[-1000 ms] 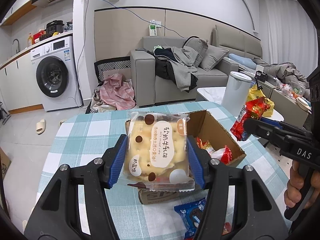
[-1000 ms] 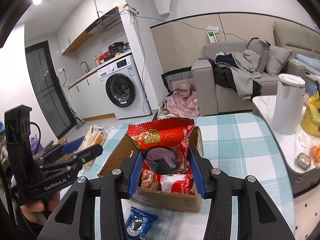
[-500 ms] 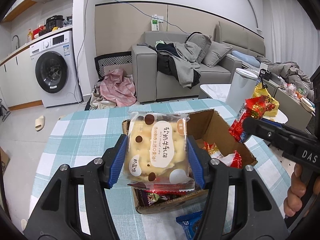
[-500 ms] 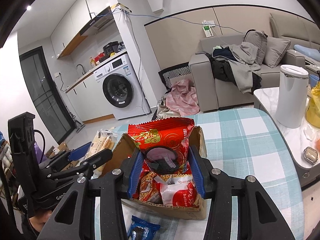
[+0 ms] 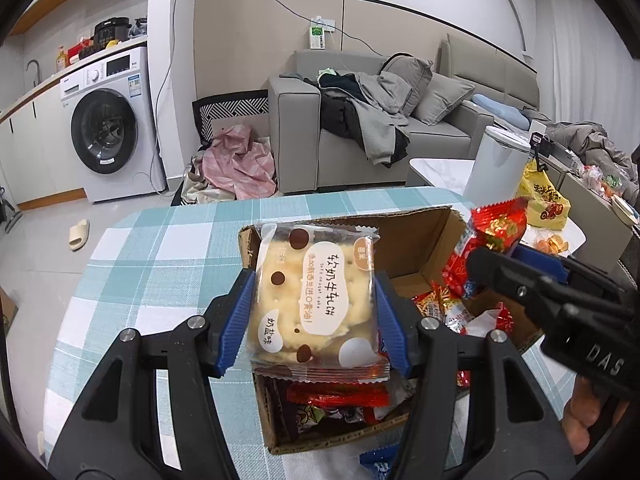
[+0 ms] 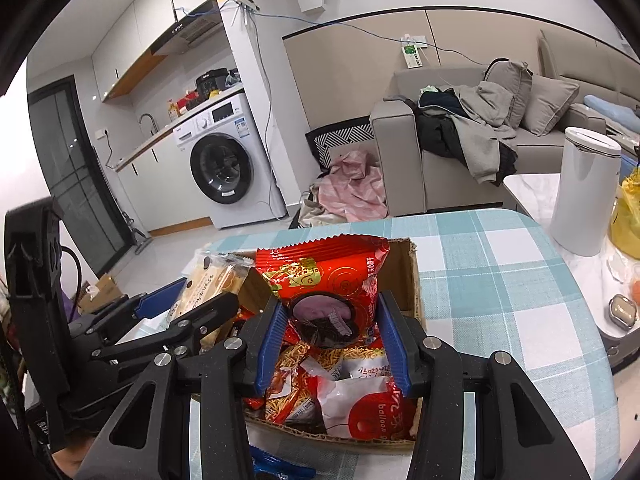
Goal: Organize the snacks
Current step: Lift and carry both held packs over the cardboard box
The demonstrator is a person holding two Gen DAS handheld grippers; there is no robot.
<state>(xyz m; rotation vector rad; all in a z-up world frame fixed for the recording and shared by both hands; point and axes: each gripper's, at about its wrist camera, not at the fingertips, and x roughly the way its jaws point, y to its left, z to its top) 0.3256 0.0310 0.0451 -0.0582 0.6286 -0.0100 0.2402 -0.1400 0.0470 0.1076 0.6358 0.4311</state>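
My left gripper (image 5: 314,316) is shut on a clear packet of pale crackers with brown dots (image 5: 316,300), held above the near left corner of an open cardboard box (image 5: 424,236). My right gripper (image 6: 328,340) is shut on a red snack packet (image 6: 324,276) over the same box (image 6: 414,276), which holds several red and orange snack packs (image 6: 352,396). Each gripper shows in the other's view: the right gripper (image 5: 476,260) with the red packet (image 5: 496,228), the left gripper (image 6: 224,304) with the cracker packet (image 6: 208,284).
The box sits on a round table with a teal checked cloth (image 5: 160,256). A blue wrapped snack (image 6: 272,468) lies on the cloth in front of the box. A white bin (image 6: 584,188) and a side table with a yellow bag (image 5: 540,196) stand to the right.
Both grippers have moved forward and down toward the box with their packets; the box now looms larger and its contents lie right under the fingers.
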